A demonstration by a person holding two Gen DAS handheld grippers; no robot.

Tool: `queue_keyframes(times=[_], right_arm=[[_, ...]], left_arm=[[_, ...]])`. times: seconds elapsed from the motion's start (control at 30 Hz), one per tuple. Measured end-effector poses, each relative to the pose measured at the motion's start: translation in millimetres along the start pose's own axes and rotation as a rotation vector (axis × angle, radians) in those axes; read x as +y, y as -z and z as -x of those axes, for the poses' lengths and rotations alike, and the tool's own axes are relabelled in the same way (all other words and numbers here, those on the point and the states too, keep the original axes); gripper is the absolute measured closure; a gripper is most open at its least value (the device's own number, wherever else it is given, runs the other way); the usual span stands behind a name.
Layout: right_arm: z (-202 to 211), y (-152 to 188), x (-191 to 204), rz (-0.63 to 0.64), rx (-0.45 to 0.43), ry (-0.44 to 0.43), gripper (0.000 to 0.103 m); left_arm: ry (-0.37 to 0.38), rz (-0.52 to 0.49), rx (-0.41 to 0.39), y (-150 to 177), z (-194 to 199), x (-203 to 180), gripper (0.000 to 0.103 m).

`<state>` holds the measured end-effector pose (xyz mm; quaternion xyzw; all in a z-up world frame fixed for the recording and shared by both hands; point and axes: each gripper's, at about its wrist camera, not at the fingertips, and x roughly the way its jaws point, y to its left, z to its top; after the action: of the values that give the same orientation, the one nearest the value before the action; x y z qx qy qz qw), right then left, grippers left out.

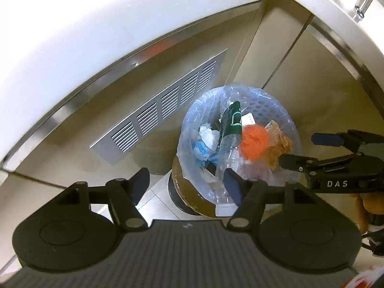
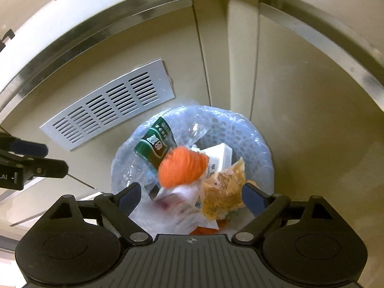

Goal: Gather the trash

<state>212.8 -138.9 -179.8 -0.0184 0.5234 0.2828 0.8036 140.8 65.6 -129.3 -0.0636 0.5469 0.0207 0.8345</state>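
Observation:
A lattice trash bin (image 1: 276,105) lined with a clear bluish bag stands on the floor in a cabinet corner. Inside lie a green-labelled bottle (image 1: 231,120), a blurred orange clump (image 1: 255,144), a brown crumpled wrapper (image 1: 280,146), a blue glove (image 1: 200,150) and white tissue. My left gripper (image 1: 186,184) is open and holds nothing, hanging above the bin's near left edge. My right gripper (image 2: 192,198) stands open over the bin (image 2: 240,129), above the orange clump (image 2: 182,168), the wrapper (image 2: 223,192), the bottle (image 2: 156,144) and a white carton (image 2: 219,157). Each gripper shows in the other's view (image 1: 309,150) (image 2: 45,158).
A white counter (image 1: 96,24) with a metal trim curves around the corner above. A slotted vent grille (image 1: 163,105) (image 2: 108,110) sits in the cabinet front left of the bin. A round brown disc with a black rim (image 1: 184,199) lies at the bin's base. A person's hand (image 1: 367,206) grips the right tool.

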Motion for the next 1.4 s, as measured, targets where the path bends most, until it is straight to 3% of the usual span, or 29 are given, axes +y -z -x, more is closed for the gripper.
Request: queue_keyframes(times=[0.33, 0.63, 1.0, 1.4], right_arm=[[48, 23, 16, -0.045, -0.015, 0.065, 0.013], [95, 44, 40, -0.116, -0.078, 0.122, 0.013], [122, 44, 39, -0.090, -0.065, 0.101, 0.013], [142, 48, 27, -0.045, -0.050, 0.029, 0.013]], left_arm=[[0.086, 0.050, -0.057, 20, 25, 0, 0.016], [0.123, 0.016, -0.123, 30, 50, -5, 0.004], [0.069, 0.088, -0.169, 41, 74, -19, 0.001], [-0.014, 0.150, -0.155, 57, 100, -46, 0.001]])
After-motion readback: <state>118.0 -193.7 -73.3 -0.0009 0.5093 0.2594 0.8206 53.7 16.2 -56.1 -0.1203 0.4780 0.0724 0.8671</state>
